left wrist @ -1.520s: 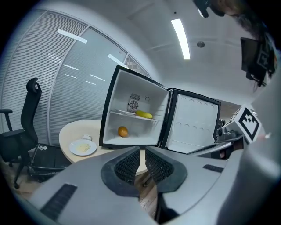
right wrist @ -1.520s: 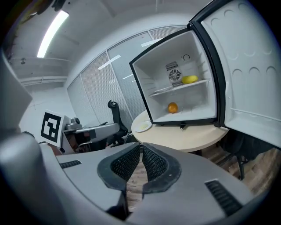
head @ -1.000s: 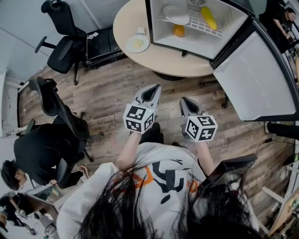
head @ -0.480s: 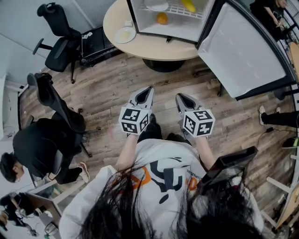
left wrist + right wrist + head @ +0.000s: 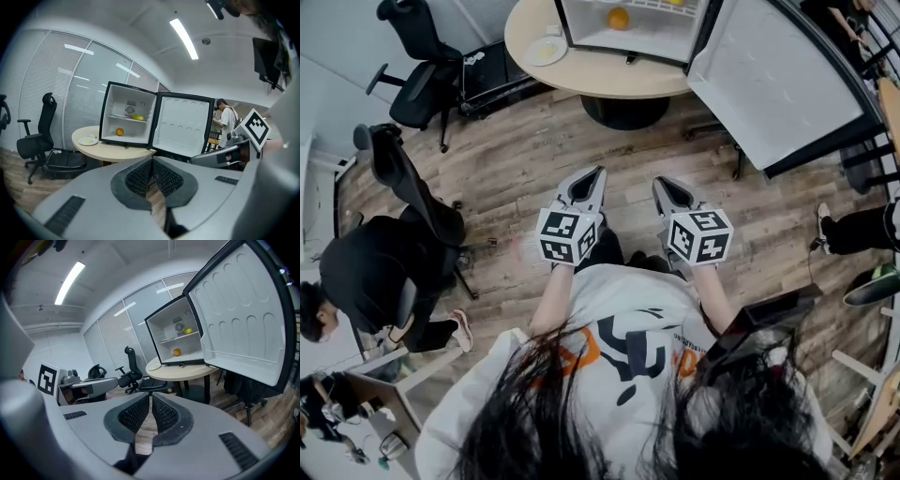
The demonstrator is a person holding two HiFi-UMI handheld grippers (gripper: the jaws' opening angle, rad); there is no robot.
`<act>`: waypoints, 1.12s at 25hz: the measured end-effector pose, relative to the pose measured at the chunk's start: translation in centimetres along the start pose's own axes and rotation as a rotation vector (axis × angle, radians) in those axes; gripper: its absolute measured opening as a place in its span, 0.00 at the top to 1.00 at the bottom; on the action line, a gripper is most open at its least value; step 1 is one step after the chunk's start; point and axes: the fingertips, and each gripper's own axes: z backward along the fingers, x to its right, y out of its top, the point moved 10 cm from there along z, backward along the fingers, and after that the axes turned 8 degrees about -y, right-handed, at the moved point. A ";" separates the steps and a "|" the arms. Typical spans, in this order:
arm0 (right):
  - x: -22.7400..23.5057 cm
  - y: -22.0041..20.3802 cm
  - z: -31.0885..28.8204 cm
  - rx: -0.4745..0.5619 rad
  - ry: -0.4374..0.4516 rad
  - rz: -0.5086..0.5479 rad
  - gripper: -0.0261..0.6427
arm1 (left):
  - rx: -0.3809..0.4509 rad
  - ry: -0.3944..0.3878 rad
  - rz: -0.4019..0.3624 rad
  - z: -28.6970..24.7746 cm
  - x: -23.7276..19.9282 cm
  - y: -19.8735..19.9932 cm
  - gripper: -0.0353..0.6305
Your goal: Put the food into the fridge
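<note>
Office chair: I see it far left, empty, on the wood floor, left of the table.
Seated person: left edge of the head view, in dark clothing, well apart from both tools.
Plate: on the left part of the round table, just beside the fridge. It carries something pale yellow that I cannot identify.
Left gripper: I hold it low over the floor, pointed toward the far table. Its jaws are closed tip to tip with nothing between them.
Fridge: standing on the table, far centre, with its interior exposed.
Orange: on the fridge's bottom level, toward the left side.
Yellow fruit: on the wire shelf above the orange, toward the right.
Right gripper: beside the left one, near my body, also aimed at the table. Its ribbed pads meet at the tips and it is empty.
Fridge door: swung fully open to the right of the fridge, white inner liner facing me.
Standing person: far right, behind the door, in a light shirt.
</note>
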 end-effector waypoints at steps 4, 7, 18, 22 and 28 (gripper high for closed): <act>-0.2 -0.5 0.0 -0.008 0.027 0.015 0.92 | -0.010 0.019 0.002 1.0 0.8 -0.7 0.93; -0.3 -0.8 -0.2 -0.017 0.042 0.041 0.92 | -0.015 0.040 0.002 1.5 0.9 -1.2 0.93; -1.6 -0.4 -1.5 -0.038 0.098 0.082 0.92 | -0.009 0.107 0.017 3.2 -0.1 -1.1 0.93; -1.5 -0.5 -1.6 -0.039 0.111 0.084 0.92 | -0.009 0.114 0.013 3.2 0.1 -1.1 0.93; -1.1 0.0 -1.9 -0.039 0.119 0.080 0.92 | -0.023 0.116 0.012 2.7 0.1 -0.7 0.93</act>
